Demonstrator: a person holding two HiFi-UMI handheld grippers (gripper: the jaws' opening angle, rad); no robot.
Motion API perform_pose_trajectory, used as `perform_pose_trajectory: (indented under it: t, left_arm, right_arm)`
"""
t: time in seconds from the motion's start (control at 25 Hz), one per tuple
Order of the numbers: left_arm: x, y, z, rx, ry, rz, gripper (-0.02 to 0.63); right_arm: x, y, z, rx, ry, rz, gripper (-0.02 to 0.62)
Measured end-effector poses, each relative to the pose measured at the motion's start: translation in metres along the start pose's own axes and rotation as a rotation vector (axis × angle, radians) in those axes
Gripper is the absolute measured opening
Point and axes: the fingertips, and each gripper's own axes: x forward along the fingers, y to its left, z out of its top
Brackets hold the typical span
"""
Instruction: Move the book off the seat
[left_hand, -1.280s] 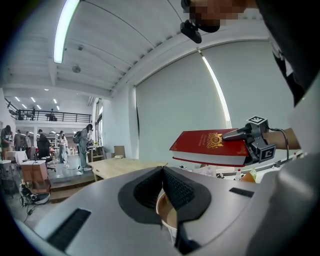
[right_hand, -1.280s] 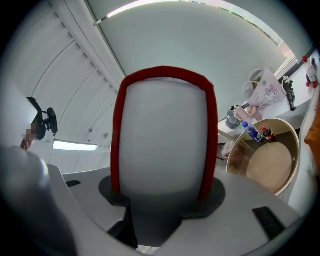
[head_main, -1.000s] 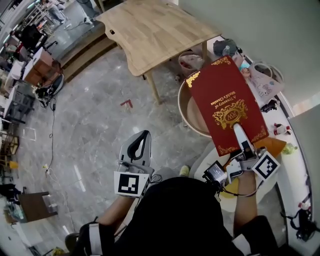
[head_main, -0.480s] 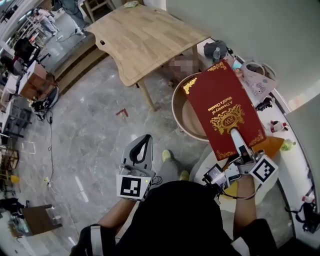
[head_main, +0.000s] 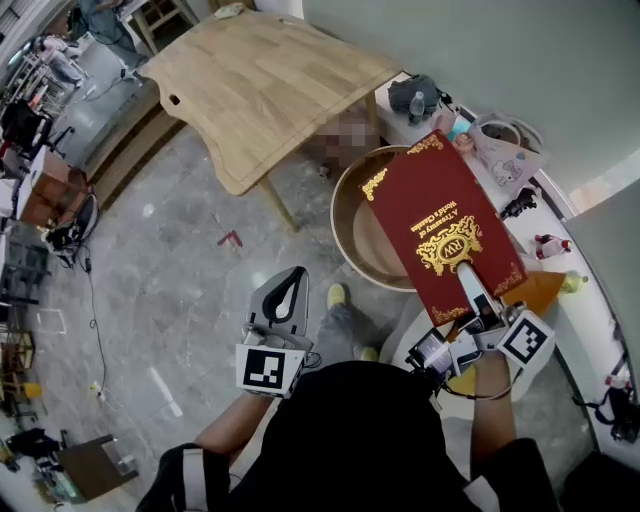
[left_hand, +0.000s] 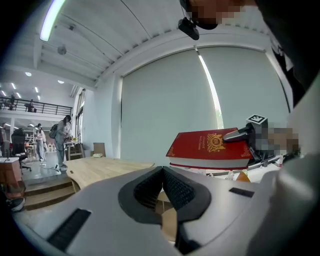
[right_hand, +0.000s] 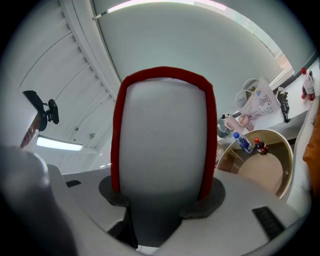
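Head view with both gripper views. The red book (head_main: 440, 225) is pinched at its near short edge by the right gripper (head_main: 468, 288), one jaw lying flat on the front cover and the other beneath it. In the right gripper view, the pale page block (right_hand: 165, 135), bordered by the two red boards, fills the gap between the jaws. The book is held roughly level, and in the head view it overlaps the right half of the round wooden seat (head_main: 345, 225); contact with the seat cannot be judged. It is a thick hardcover with a smooth cloth-like cover, a gold crest, gold lettering and gold corner ornaments. The left gripper (head_main: 288, 285) hangs apart to the left over the floor (head_main: 170, 270), its jaws pressed together with nothing between the ribbed dark pads (left_hand: 175, 187); its own view shows the book (left_hand: 207, 145) raised against the plain wall (left_hand: 150, 100). The seat is a shallow round form with a raised light-wood rim. Behind it stands a wooden table (head_main: 260, 80) with rounded corners. The floor is grey, polished and veined, and offers open room left of the seat. To the right, a cluttered white ledge (head_main: 575, 325) and the wall close the space.
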Motion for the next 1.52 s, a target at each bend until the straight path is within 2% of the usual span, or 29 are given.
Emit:
perform_pose_trajectory:
  t: [0.32,0.76,1.04,1.28,1.44,1.52]
  left_arm:
    - [0.079,0.036,0.013,0.008,-0.022,-0.115,0.012]
    - [0.155,0.069,0.023,-0.001,-0.037,-0.221,0.012]
    - [0.197,0.088,0.014,-0.017,-0.024,-0.295,0.012]
    - [0.225,0.097,-0.002,-0.031,-0.011,-0.346,0.012]
    - [0.241,0.099,-0.029,-0.002,0.059,-0.362,0.012]
    - [0.248,0.096,-0.033,-0.027,0.059,-0.373,0.012]
  right_arm:
    - [0.059,-0.016,0.010,0.017,-0.008,-0.057,0.236]
    - [0.110,-0.037,0.029,0.006,-0.035,-0.108,0.236]
    - [0.138,-0.057,0.029,0.013,-0.058,-0.156,0.236]
    - [0.154,-0.091,0.020,0.026,-0.054,-0.201,0.236]
    - [0.159,-0.118,0.003,0.058,-0.012,-0.233,0.236]
    - [0.161,-0.135,-0.010,0.080,0.026,-0.241,0.236]
